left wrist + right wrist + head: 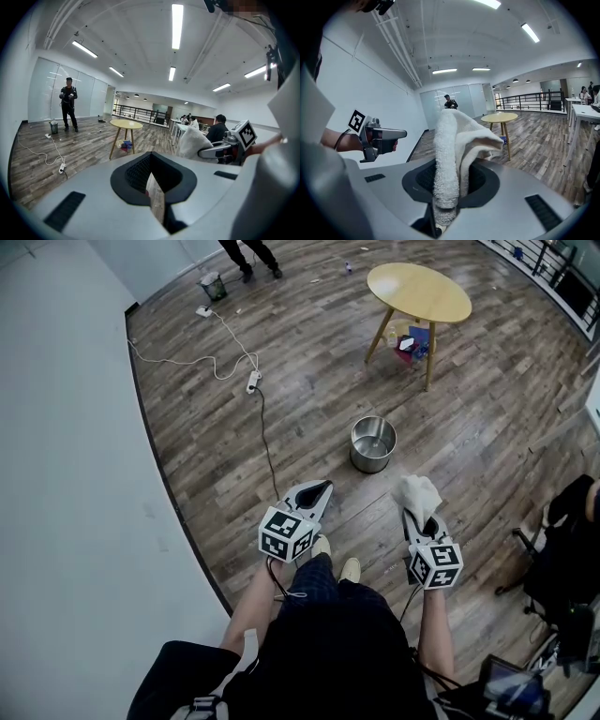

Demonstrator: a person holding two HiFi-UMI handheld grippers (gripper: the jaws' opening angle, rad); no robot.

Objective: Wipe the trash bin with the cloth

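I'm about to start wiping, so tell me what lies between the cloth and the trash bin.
Nothing visible: only bare wooden floor separates the white terry cloth in the right gripper from the round steel trash bin.

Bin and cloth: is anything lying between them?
No. In the head view, only bare wood floor lies between the cloth and the metal bin.

Steel bin [373, 443] upright on floor; white cloth [418, 493] bunched in rt claw [423, 517]
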